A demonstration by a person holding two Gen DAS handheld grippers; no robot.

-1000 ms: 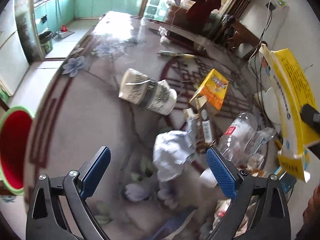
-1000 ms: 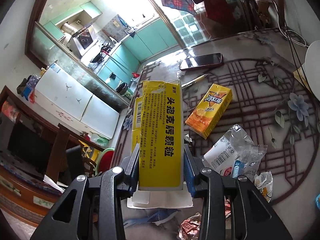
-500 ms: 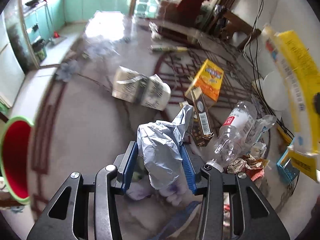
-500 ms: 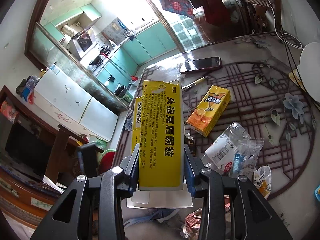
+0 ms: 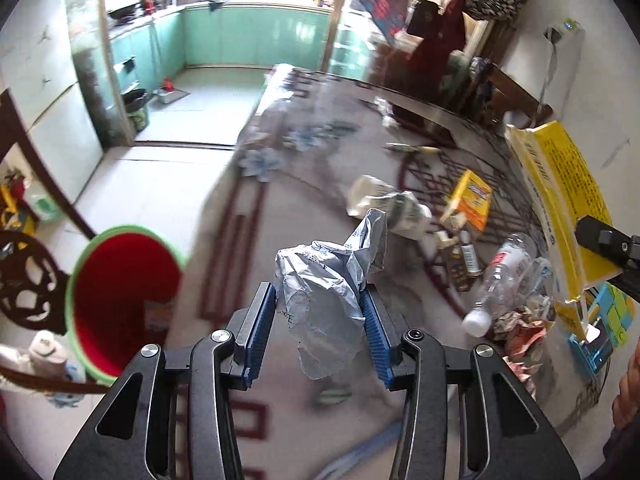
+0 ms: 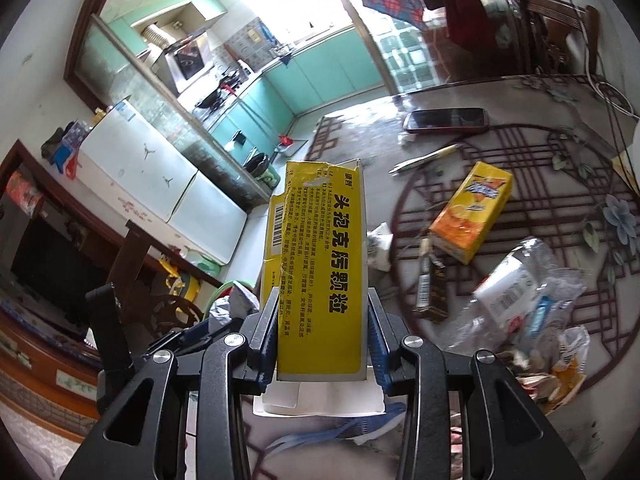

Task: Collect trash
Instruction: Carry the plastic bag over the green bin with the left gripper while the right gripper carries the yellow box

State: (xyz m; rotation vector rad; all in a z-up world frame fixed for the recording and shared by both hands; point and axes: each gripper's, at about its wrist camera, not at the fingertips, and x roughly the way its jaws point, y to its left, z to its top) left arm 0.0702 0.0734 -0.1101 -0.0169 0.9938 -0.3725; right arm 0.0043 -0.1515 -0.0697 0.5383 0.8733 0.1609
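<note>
A crumpled grey paper wad [image 5: 326, 296] is clamped between the blue pads of the left gripper [image 5: 320, 320], pressed on both sides and lifted clear of the table [image 5: 248, 264]. Part of the wad sticks up past the fingertips and part hangs below them. A yellow box [image 6: 320, 280] with black printing is gripped upright between the pads of the right gripper [image 6: 322, 332], its torn top edge well beyond the fingertips; a white flap is seen beneath it.

To the left of the left gripper's fingers, below the table's edge, a red bin [image 5: 120, 300] with a green rim is seen standing open. Beyond those fingertips a pale crushed cup [image 5: 386, 208] lies on its side on the table. To the right of it lie an orange juice carton [image 6: 472, 216], a small dark brown carton [image 6: 430, 288] and a clear plastic bottle [image 5: 500, 276], with crumpled wrappers [image 5: 520, 320] just beside the bottle's cap. Farther past the right gripper's fingertips a pen [image 6: 424, 158] and a phone [image 6: 446, 120] are laid on the patterned tabletop. In the left wrist view the yellow box and part of the right gripper are seen at the right edge.
</note>
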